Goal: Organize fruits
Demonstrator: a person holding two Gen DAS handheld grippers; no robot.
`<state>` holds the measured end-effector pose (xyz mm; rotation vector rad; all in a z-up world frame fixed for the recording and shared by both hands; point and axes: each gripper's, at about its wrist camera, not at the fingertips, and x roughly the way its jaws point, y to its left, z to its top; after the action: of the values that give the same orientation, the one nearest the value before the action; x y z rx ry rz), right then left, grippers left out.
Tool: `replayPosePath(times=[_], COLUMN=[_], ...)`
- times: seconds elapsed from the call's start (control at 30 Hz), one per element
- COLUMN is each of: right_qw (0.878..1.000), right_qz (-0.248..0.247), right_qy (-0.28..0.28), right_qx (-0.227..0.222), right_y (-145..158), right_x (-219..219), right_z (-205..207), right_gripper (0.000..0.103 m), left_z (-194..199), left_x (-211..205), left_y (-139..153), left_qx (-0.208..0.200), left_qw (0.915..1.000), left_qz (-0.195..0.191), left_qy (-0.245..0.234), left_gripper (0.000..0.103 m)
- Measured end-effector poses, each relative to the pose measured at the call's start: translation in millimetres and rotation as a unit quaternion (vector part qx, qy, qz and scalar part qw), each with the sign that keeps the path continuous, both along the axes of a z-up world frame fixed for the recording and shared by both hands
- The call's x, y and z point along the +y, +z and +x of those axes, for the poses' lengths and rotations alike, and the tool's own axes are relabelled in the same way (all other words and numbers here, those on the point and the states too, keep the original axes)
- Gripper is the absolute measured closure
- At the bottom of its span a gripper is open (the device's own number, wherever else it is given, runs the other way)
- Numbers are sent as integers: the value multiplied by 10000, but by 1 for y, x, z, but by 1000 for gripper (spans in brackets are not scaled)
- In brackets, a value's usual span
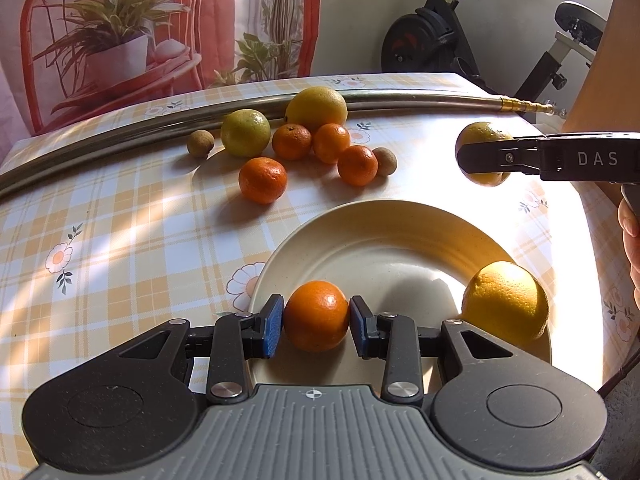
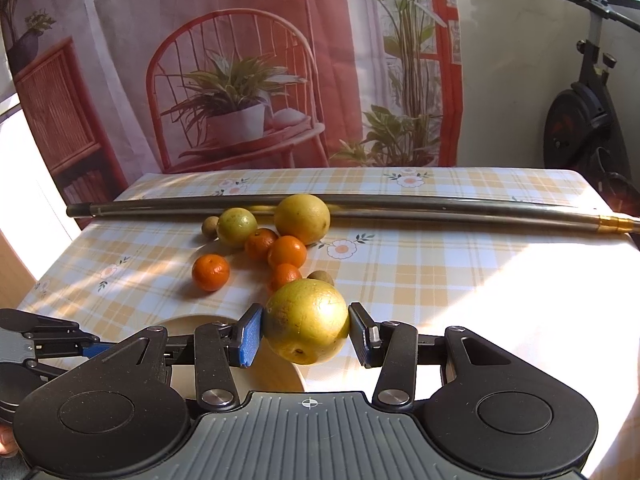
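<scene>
Left claw [image 1: 316, 316] is clenched on a small round orange tangerine [image 1: 316, 314], low over the cream ceramic plate [image 1: 400, 232]. Right claw [image 2: 306, 330] grips a large yellow-green citrus [image 2: 306, 322] beyond the plate's far rim. Risks: the yellow orange [image 1: 506, 300] sits on the plate's sloped edge, so a nudge could roll it off; released round fruit may roll across the checked-cloth counter [image 1: 120, 220].

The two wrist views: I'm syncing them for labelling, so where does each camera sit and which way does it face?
Left wrist: behind the left gripper, facing the plate; it grips an orange mandarin; right gripper and a hand show.
Right wrist: behind the right gripper, gripping a yellow fruit; left gripper at left.
Shared: loose fruit pile, metal pole, plate.
</scene>
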<state>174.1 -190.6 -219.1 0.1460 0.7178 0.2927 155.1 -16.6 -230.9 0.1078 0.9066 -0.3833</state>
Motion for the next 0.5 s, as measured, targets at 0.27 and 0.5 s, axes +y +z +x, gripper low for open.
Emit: replayPosePath(times=[0.27, 0.5], right_qw=[9971, 9888], right_qz=[-254, -548], right_qy=[585, 1111], right_qx=[410, 829], right_y=[-3, -8], right_x=[15, 35], right_z=[11, 19], right_gripper=[61, 61], left_z=[-5, -11], left_x=[11, 21], left_y=[15, 28], left_qx=[-330, -875], left_qw=[9983, 9926], left_qz=[-407, -516], left_qy=[253, 668], left_gripper=[65, 64])
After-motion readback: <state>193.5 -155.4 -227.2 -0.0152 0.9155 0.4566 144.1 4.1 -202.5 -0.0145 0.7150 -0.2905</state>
